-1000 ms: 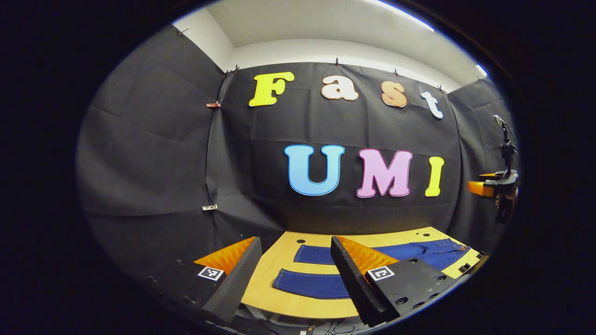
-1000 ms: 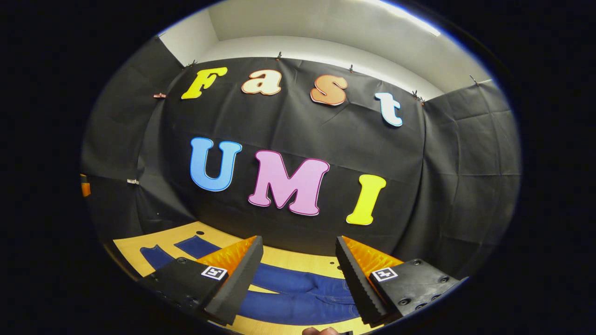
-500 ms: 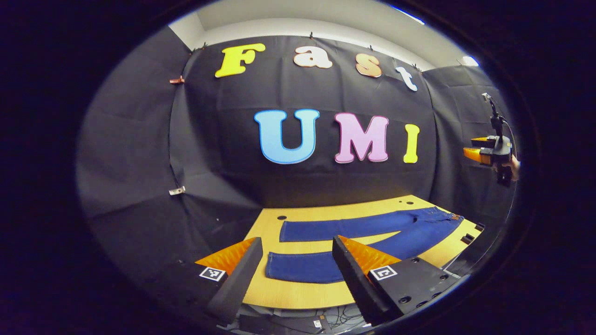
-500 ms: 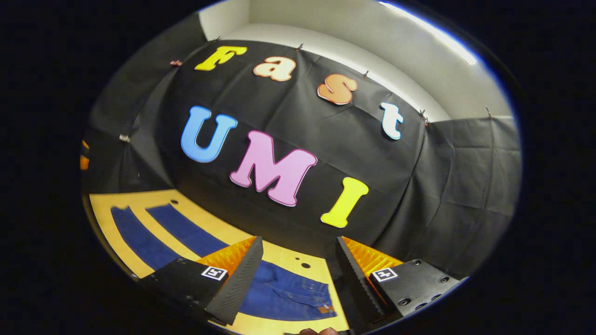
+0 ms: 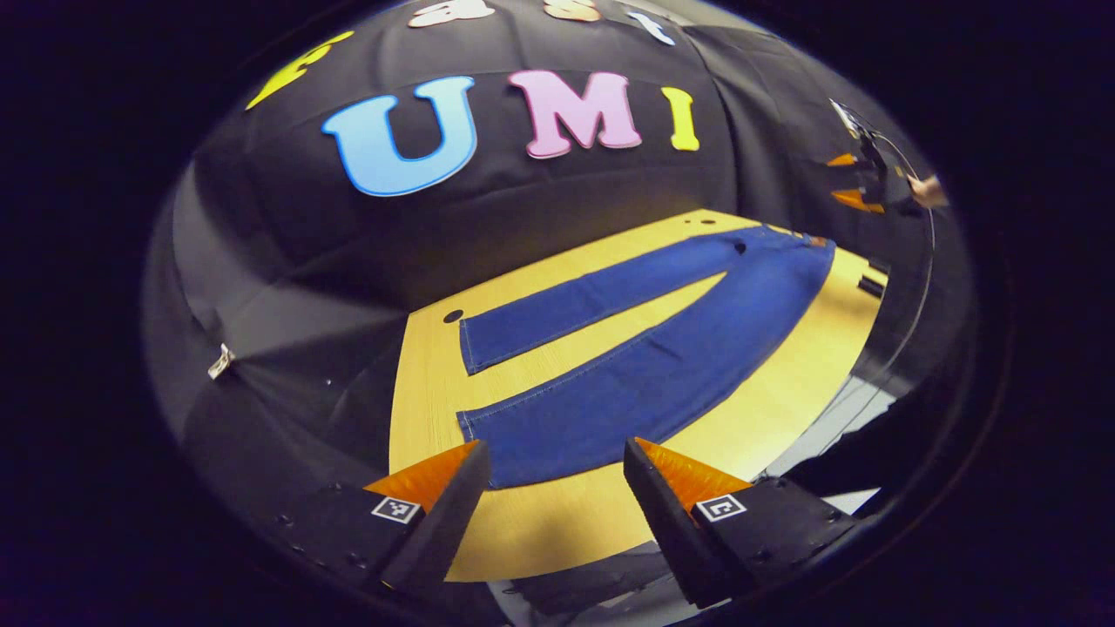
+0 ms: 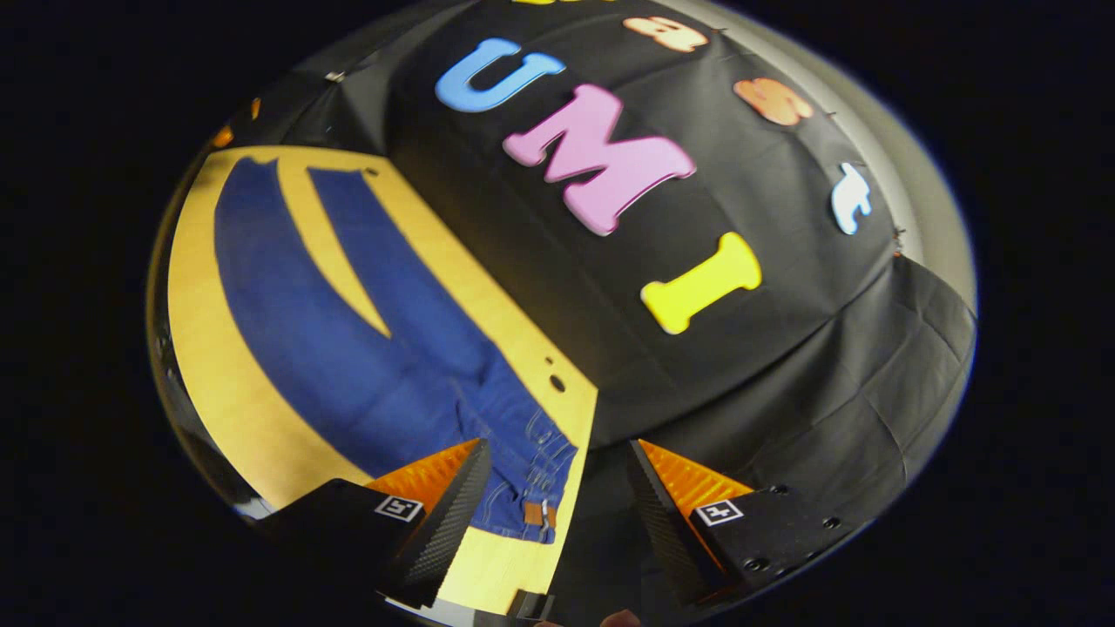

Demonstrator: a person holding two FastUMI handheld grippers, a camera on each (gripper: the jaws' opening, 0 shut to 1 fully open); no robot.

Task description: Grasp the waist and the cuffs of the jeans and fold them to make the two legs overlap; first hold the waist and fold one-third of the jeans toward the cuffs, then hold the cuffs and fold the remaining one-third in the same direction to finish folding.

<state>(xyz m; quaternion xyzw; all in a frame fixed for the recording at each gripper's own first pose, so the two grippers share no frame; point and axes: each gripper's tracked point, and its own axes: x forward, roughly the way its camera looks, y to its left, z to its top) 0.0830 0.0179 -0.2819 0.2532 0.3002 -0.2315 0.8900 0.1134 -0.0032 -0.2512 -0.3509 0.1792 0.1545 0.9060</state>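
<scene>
Left gripper view puts your left tool (image 5: 550,457), open and empty, just short of the near cuff, while the jeans (image 5: 645,348) run lengthwise across the desk (image 5: 557,522) toward your right tool (image 6: 557,466), open at the waist.

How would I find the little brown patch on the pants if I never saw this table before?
Start at the wooden table and follow the blue jeans from the two spread legs to the wide waist end. The brown patch sits on the waistband, just ahead of the right tool. It is the only brown bit on all that blue.
</scene>
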